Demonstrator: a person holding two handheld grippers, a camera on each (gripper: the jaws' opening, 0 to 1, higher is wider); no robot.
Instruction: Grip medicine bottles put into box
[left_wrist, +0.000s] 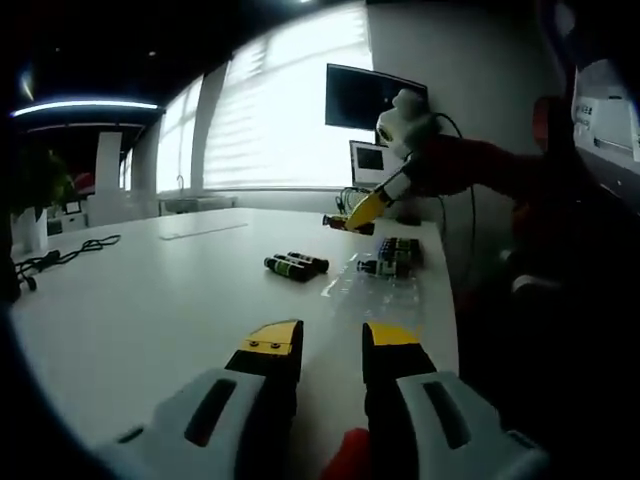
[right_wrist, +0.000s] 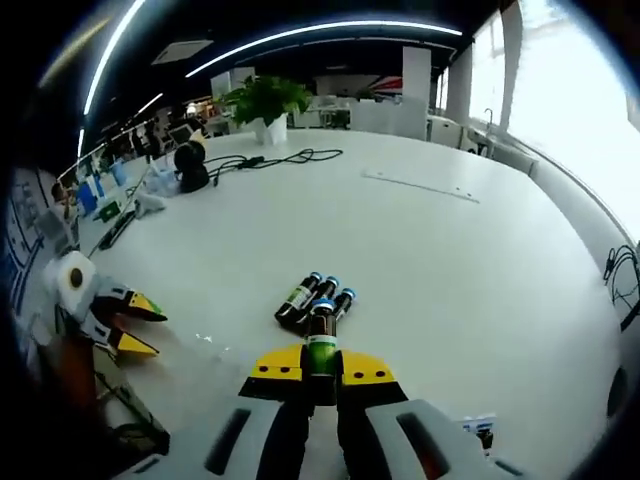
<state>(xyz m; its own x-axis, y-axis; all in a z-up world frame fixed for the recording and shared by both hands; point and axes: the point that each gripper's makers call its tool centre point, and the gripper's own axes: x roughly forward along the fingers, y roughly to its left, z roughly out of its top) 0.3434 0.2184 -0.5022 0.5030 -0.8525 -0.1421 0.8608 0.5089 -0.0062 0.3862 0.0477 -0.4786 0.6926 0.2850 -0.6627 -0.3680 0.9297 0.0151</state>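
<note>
White office table (right_wrist: 450, 270). Right gripper (right_wrist: 321, 372) clamped on a medicine bottle (right_wrist: 321, 345), three more bottles (right_wrist: 315, 297) just ahead. Left gripper (left_wrist: 332, 345) jaws apart, empty. Clear box (left_wrist: 385, 272) beyond it; lower the bottle level, release inside.

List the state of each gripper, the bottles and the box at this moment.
Right gripper: shut on a medicine bottle, held off the table.
Left gripper: open, holding nothing.
Three loose bottles: lying on their sides, close together on the white table.
Clear box: on the table, some bottles in or beside it; cannot tell which.
</note>
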